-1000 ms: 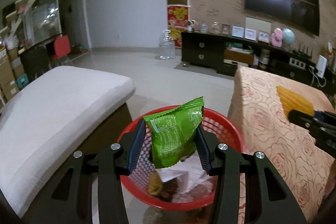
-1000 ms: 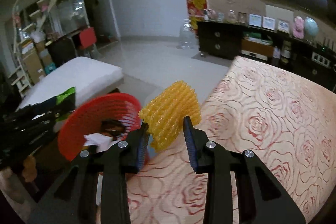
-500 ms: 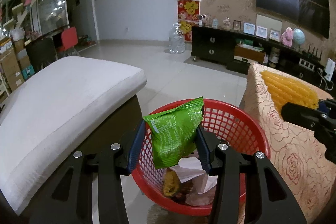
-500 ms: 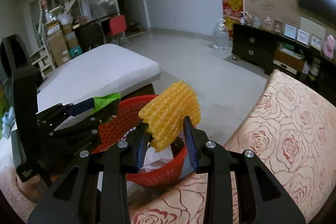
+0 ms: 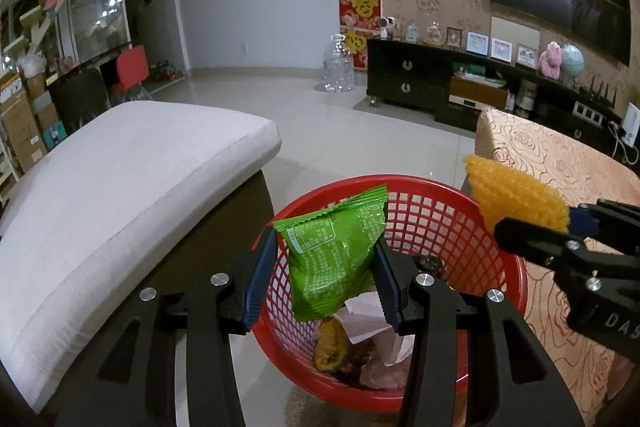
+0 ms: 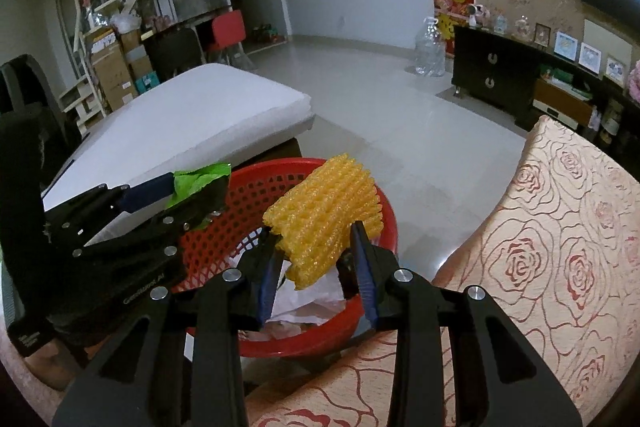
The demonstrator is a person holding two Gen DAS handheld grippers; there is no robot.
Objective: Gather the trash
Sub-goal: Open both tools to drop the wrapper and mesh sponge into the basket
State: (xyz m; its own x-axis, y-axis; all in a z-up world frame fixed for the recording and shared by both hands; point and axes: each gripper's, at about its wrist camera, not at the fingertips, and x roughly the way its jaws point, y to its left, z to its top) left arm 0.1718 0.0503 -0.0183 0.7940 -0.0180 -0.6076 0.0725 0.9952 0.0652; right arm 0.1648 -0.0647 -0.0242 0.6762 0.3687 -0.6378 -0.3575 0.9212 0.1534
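Note:
A red mesh basket (image 5: 400,181) stands on the floor between a cushioned seat and a cloth-covered table. It holds crumpled white paper (image 5: 368,315) and a brownish-yellow scrap (image 5: 330,343). My left gripper (image 5: 324,247) is shut on a green snack bag (image 5: 332,267), which hangs over the basket's near left side. My right gripper (image 6: 316,239) is shut on a yellow foam net sleeve (image 6: 328,211) above the basket's (image 6: 224,227) right rim. In the left wrist view the foam net (image 5: 512,195) and right gripper (image 5: 532,223) come in from the right. In the right wrist view the left gripper (image 6: 192,191) comes in from the left.
A white cushioned seat (image 5: 120,187) borders the basket on the left. A rose-patterned tablecloth (image 6: 560,227) borders it on the right. Beyond lie tiled floor (image 5: 320,131), a big water bottle (image 5: 339,65) and a dark TV cabinet (image 5: 420,83).
My right gripper has carried the yellow foam net leftward from over the tablecloth to over the basket. The left gripper has shifted a little, still holding the green bag above the basket.

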